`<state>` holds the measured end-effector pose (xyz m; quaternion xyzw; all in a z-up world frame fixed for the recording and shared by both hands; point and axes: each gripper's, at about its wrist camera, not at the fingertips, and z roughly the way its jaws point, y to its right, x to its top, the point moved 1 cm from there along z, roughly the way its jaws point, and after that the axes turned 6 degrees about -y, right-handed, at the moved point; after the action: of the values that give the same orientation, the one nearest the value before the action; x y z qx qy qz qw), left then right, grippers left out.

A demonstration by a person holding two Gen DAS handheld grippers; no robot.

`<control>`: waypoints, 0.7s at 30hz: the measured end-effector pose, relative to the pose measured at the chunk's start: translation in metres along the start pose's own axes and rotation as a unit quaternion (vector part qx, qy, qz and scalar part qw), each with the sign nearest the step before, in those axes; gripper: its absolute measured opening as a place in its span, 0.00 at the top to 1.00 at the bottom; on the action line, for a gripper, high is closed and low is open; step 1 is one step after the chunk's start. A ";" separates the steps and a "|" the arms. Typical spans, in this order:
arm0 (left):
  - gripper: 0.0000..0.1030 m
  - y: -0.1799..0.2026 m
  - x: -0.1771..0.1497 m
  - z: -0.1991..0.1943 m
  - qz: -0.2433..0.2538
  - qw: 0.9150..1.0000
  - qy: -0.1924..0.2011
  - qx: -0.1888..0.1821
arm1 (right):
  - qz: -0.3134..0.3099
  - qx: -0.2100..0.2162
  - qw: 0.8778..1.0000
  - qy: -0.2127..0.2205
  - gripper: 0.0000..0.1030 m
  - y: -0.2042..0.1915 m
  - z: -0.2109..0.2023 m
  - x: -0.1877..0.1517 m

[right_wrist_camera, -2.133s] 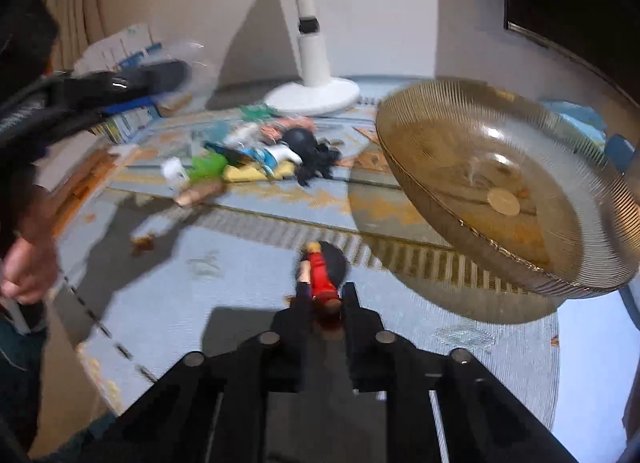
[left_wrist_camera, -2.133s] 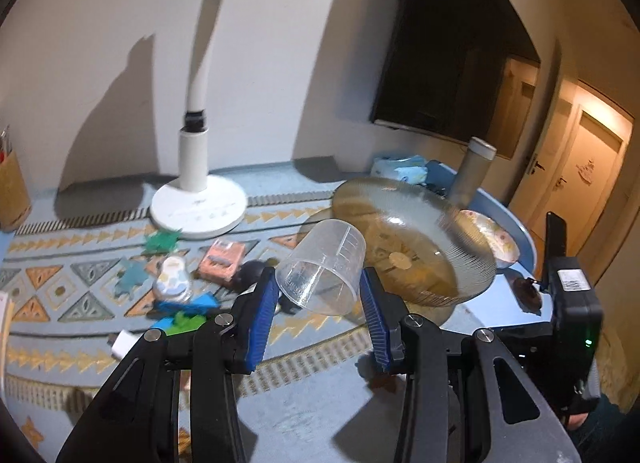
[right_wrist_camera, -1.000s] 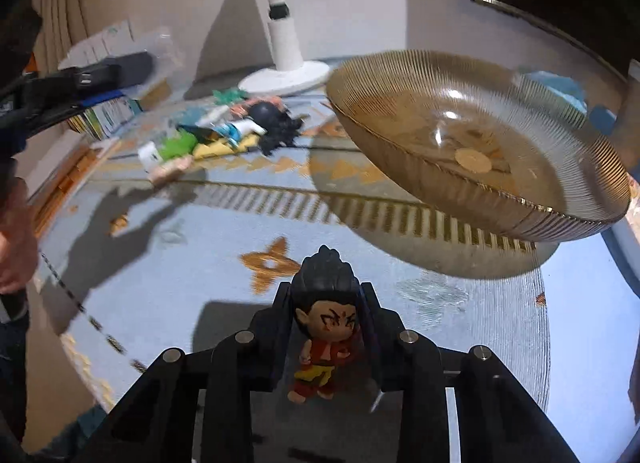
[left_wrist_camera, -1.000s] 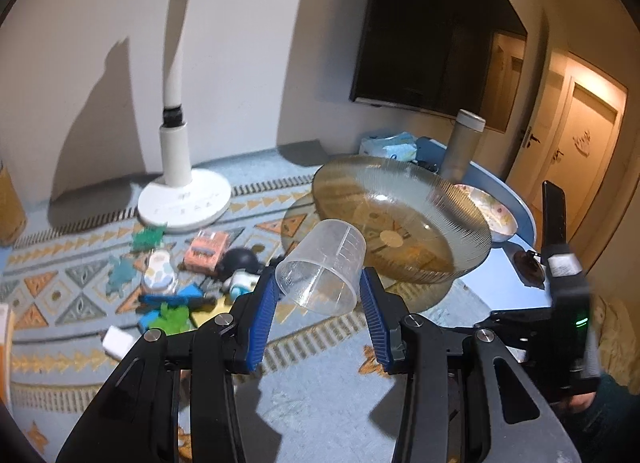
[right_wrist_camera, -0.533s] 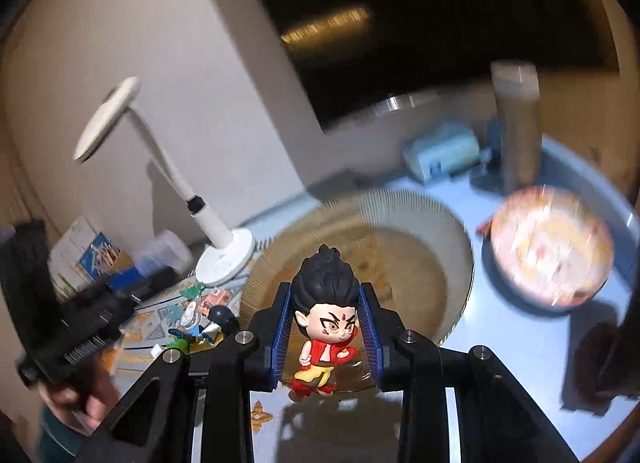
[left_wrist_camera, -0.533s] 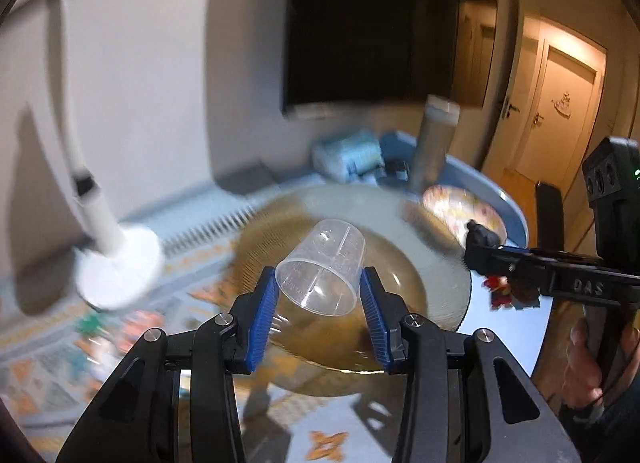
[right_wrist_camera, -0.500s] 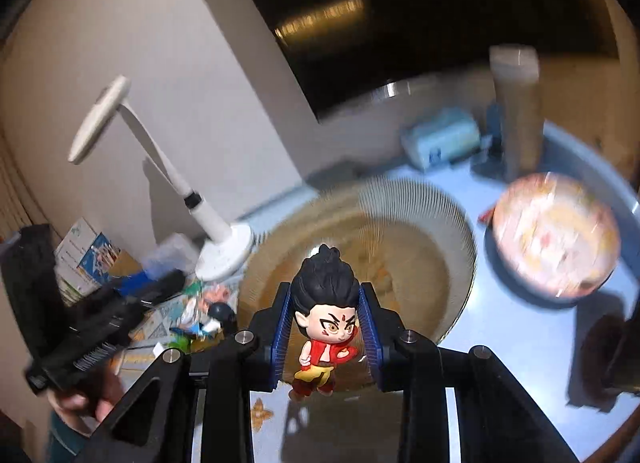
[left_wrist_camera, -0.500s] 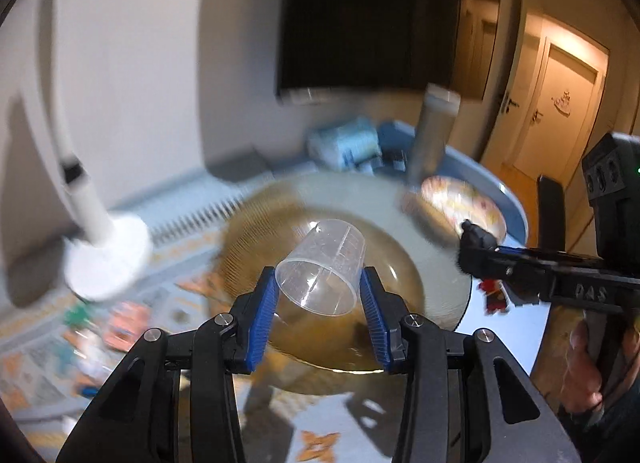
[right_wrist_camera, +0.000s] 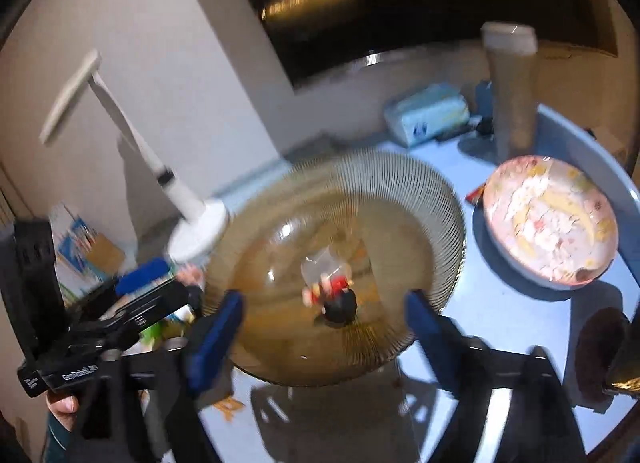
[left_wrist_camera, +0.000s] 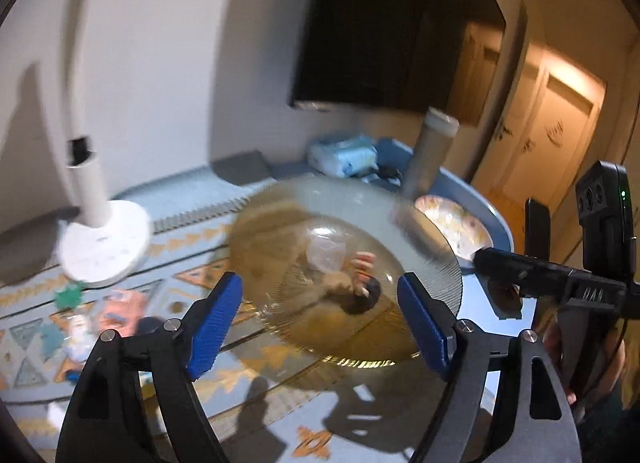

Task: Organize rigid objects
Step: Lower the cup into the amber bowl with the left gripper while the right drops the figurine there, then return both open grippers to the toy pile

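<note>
Both your grippers hang with jaws spread and nothing between them: left gripper (left_wrist_camera: 320, 313), right gripper (right_wrist_camera: 322, 325). The clear cup (right_wrist_camera: 322, 267) and red figurine (right_wrist_camera: 338, 297) lie in the amber bowl (right_wrist_camera: 420, 191). Loose toys (left_wrist_camera: 116, 309) wait by the lamp base (left_wrist_camera: 104, 243); open cloth lies nearer you.

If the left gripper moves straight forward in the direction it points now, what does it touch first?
Most likely the amber glass bowl: the open left gripper points at it, towards the figurine and clear cup lying inside. Depth is unclear through blur.
</note>
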<state>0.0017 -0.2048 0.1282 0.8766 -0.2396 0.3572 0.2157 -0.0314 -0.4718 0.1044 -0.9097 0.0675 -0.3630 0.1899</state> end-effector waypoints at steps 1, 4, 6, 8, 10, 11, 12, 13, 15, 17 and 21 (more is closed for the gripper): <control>0.23 -0.008 -0.004 -0.014 -0.006 1.000 0.010 0.011 | -0.002 0.007 1.000 0.007 0.08 -0.004 -0.006 0.002; 0.23 -0.028 -0.018 -0.049 -0.022 0.999 0.037 0.032 | -0.021 0.036 0.999 0.014 0.06 -0.031 -0.016 -0.003; 0.23 -0.045 -0.034 -0.079 -0.038 0.996 0.059 0.049 | -0.043 0.057 0.997 0.010 0.06 -0.055 -0.016 -0.009; 0.22 -0.064 -0.050 -0.104 -0.057 0.993 0.077 0.070 | -0.079 0.076 0.994 0.004 0.06 -0.087 -0.014 -0.018; 0.19 -0.082 -0.067 -0.122 -0.078 0.989 0.088 0.093 | -0.117 0.092 0.989 -0.002 0.06 -0.121 -0.009 -0.030; 0.18 -0.091 -0.077 -0.130 -0.090 0.986 0.093 0.108 | -0.131 0.099 0.986 -0.006 0.06 -0.135 -0.005 -0.036; 0.18 -0.106 -0.091 -0.137 -0.105 0.981 0.094 0.130 | -0.145 0.111 0.983 -0.013 0.06 -0.149 0.001 -0.042; 0.18 -0.114 -0.098 -0.138 -0.114 0.979 0.091 0.140 | -0.156 0.120 0.980 -0.021 0.06 -0.163 0.010 -0.050; 0.18 -0.139 -0.119 -0.138 -0.145 0.972 0.079 0.165 | -0.170 0.110 0.979 -0.027 0.06 -0.182 0.029 -0.062; 0.19 -0.164 -0.142 -0.130 -0.175 0.966 0.061 0.182 | -0.195 0.077 0.977 -0.026 0.06 -0.198 0.055 -0.077; 0.19 -0.198 -0.171 -0.110 -0.217 0.956 0.036 0.193 | -0.240 0.017 0.970 -0.035 0.06 -0.216 0.104 -0.107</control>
<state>-0.0503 0.0581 0.0339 0.9190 0.0379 0.3727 0.1230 -0.0410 -0.2145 0.0531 -0.9082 -0.1658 -0.3668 0.1149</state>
